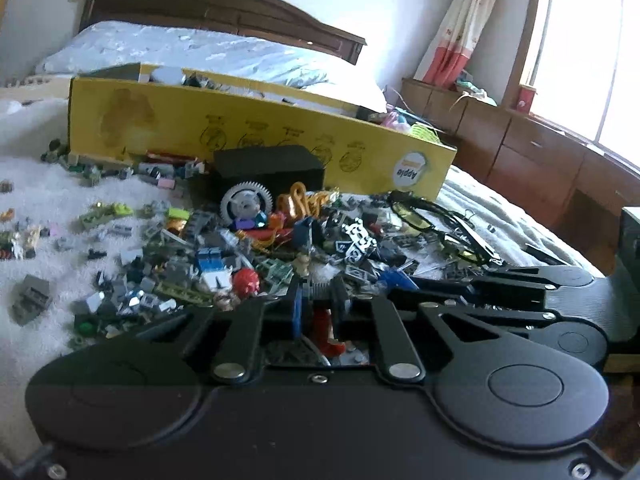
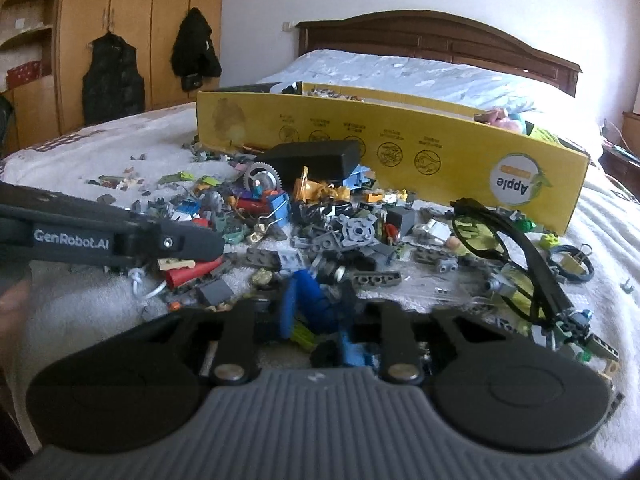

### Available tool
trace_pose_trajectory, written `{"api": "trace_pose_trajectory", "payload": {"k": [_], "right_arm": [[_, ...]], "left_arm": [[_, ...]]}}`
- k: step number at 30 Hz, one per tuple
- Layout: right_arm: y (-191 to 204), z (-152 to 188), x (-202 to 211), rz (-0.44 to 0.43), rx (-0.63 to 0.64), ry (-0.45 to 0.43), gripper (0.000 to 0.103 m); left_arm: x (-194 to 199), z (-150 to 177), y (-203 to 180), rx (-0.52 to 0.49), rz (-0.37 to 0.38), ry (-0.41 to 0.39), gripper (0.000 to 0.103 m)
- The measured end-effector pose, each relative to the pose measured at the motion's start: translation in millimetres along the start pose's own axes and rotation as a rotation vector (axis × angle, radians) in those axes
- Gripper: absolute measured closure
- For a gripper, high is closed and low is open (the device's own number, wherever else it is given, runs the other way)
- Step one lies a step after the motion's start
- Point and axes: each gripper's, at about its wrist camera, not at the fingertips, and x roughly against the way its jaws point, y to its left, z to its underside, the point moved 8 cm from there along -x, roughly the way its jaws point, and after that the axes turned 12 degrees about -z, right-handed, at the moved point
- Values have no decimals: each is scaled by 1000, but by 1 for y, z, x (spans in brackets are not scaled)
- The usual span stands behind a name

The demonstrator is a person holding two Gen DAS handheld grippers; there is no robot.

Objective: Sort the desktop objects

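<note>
A heap of small toy bricks and parts (image 1: 248,248) lies on a white bedspread, also in the right wrist view (image 2: 320,224). My left gripper (image 1: 318,296) is low in the heap, its fingers close together around a small dark ribbed piece (image 1: 320,290), with a red piece (image 1: 326,330) beneath. It shows from the side in the right wrist view (image 2: 176,244). My right gripper (image 2: 310,312) is shut on a blue piece (image 2: 308,300). A yellow cardboard box (image 1: 248,128) stands behind the heap, also in the right wrist view (image 2: 400,148).
A black box (image 1: 272,168) and a grey gear wheel (image 1: 248,204) sit by the yellow box. Yellow-lensed glasses (image 2: 500,248) lie on the right of the heap. A wooden headboard (image 2: 440,36), wardrobe (image 2: 120,32) and low cabinets (image 1: 520,148) surround the bed.
</note>
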Motion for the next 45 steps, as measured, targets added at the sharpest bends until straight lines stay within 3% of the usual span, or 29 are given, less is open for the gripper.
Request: {"api": "trace_pose_trajectory", "payload": {"k": [7, 14, 21, 27, 31, 33, 36, 38, 41, 45], "right_arm": [[-2, -13, 15, -7, -12, -85, 90], [-7, -17, 17, -1, -5, -85, 90], [-9, -11, 17, -3, -15, -75, 90], [-8, -10, 15, -7, -13, -73, 90], [-8, -9, 14, -7, -18, -71, 90], [-8, -8, 13, -7, -20, -70, 90], [-8, -8, 14, -9, -22, -72, 90], [-8, -8, 14, -10, -22, -72, 90], [-8, -7, 14, -15, -23, -75, 90], [-9, -9, 14, -20, -31, -83, 90]], "left_arm": [[9, -7, -9, -40, 2, -36, 90], [10, -14, -14, -48, 9, -56, 90], [3, 5, -12, -23, 41, 8, 76], [2, 3, -3, 36, 49, 4, 76], [-8, -2, -4, 9, 33, 8, 75], [-14, -3, -7, -2, 39, 17, 66], [-23, -2, -10, -10, 7, 31, 64], [-28, 0, -9, -9, -15, 46, 69], [-29, 1, -8, -8, -8, 52, 91], [-21, -3, -8, -19, -11, 22, 99]]}}
